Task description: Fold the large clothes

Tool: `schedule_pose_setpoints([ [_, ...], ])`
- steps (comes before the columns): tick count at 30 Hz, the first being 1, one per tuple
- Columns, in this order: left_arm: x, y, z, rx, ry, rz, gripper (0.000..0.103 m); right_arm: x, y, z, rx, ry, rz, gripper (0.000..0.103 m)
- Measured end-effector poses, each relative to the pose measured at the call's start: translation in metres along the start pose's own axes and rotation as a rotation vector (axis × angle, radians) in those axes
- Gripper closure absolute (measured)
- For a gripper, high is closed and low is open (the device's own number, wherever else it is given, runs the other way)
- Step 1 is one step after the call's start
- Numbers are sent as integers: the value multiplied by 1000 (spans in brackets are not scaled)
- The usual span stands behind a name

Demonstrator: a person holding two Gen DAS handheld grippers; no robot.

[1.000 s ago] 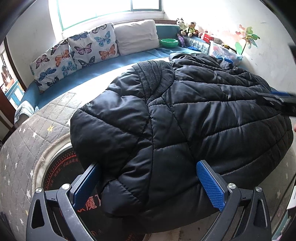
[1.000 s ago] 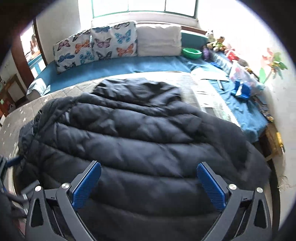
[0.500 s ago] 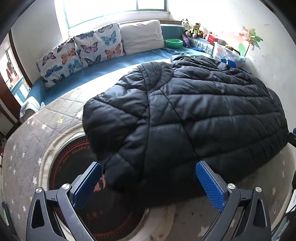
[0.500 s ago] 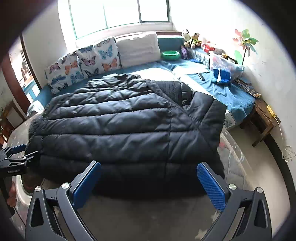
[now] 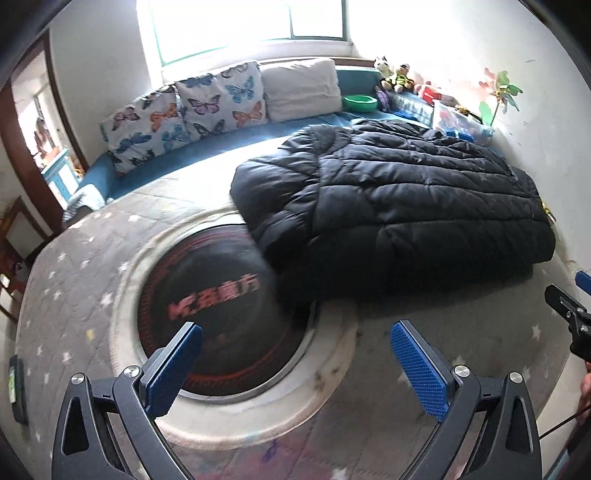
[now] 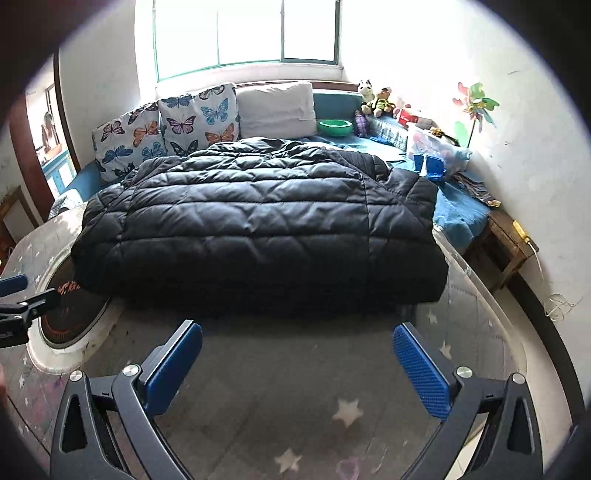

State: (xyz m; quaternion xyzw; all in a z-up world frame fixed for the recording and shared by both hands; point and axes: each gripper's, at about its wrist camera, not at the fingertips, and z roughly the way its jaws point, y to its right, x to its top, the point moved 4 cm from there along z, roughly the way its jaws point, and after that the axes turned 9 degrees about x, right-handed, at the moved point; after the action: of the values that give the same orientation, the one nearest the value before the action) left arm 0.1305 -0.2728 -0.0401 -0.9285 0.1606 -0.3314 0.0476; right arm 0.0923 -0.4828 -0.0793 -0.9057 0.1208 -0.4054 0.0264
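Here the black puffer jacket (image 6: pixel 258 221) lies folded on the grey star-patterned mat (image 6: pixel 295 387), one edge over the round dark disc (image 5: pixel 221 306). The left gripper (image 5: pixel 295 354) and right gripper (image 6: pixel 297 354) hover apart from it, jaws spread, holding nothing.

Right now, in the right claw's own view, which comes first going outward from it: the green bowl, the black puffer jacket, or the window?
From the right claw:
1. Black puffer jacket, straight ahead on the starry quilt.
2. Green bowl, beyond the jacket, slightly right.
3. Window, on the back wall.
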Motion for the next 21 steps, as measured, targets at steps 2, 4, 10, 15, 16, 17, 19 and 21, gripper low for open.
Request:
schedule_pose_setpoints([
  [2,-11,-10,-11,21,12,-6,0,-6,-5,-4,10,2,15,0],
  [4,-18,-20,-20,28,20,-13,0,-12,-12,-10,21,11,21,0],
  [10,-38,-38,-42,45,49,-24,0,-29,-30,-22,17,16,22,0],
  [15,-57,-46,-57,56,60,-26,0,-39,-43,-38,8,33,-10,0],
  [16,-60,-47,-59,57,60,-27,0,-40,-46,-40,9,37,-16,0],
  [17,-63,-48,-61,57,60,-30,0,-41,-48,-42,12,38,-19,0],
  [19,-66,-50,-63,59,60,-35,0,-42,-51,-45,14,41,-23,0],
  [21,-70,-50,-66,58,59,-37,0,-43,-54,-46,16,42,-26,0],
])
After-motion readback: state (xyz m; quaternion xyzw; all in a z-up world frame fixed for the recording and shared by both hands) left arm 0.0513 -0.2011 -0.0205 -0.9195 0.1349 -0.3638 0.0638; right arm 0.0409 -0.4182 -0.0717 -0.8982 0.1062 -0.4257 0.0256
